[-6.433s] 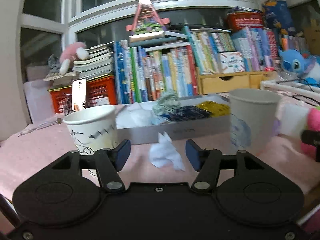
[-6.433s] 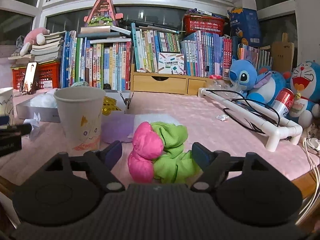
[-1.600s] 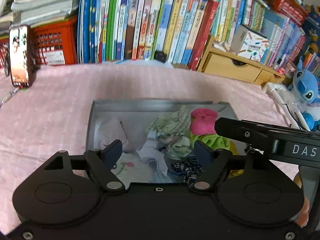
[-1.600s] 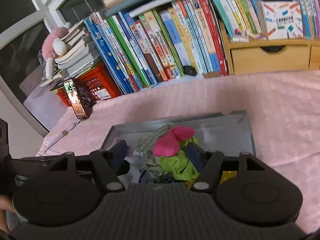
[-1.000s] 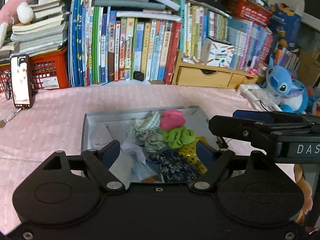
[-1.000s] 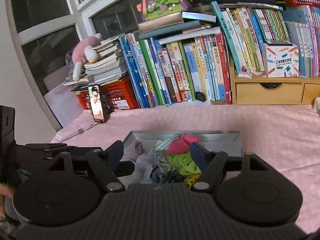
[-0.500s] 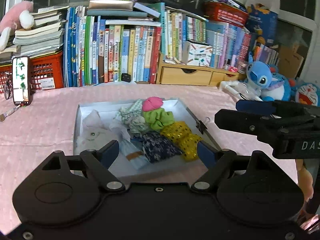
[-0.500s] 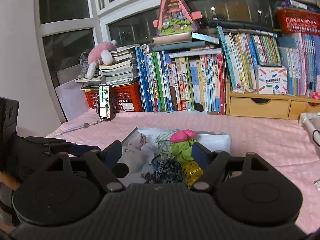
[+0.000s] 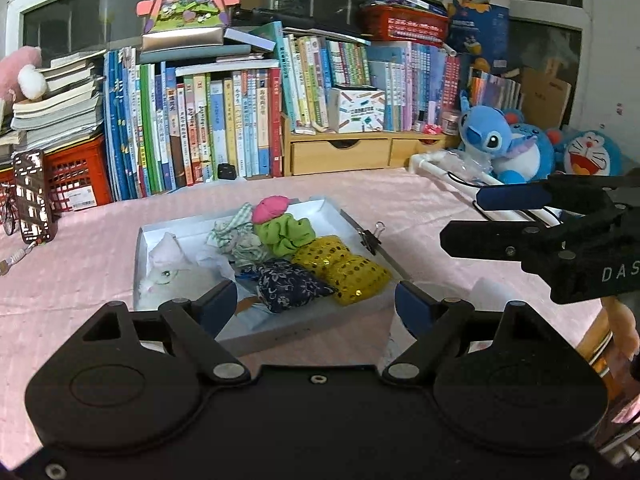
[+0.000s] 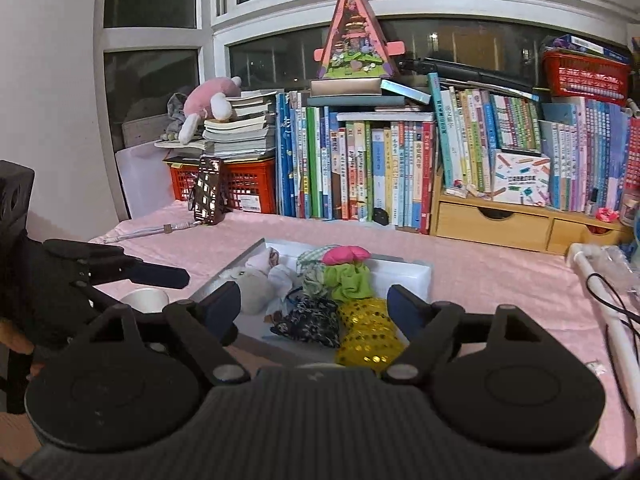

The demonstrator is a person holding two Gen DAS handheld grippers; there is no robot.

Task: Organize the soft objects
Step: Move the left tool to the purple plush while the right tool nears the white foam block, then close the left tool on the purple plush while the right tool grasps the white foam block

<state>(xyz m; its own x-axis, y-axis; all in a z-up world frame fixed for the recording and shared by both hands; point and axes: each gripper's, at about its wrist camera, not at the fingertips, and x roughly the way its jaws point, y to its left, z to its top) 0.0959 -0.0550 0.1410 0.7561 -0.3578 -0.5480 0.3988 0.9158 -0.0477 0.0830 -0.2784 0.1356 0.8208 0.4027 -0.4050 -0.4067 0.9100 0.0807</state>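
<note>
Both tongs, left gripper [image 9: 310, 302] and right gripper [image 10: 314, 306], are apart and empty. Soft objects [image 9: 280, 256] fill the tray [image 9: 320, 322] at twelve o'clock. Probably finished; withdraw straight, avoiding the tray.

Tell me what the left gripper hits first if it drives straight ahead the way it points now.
Probably the tray: the open left gripper aims slightly downward at its near half, so the dark floral pouch or the tray's front rim comes first. Depth is hard to judge.
</note>
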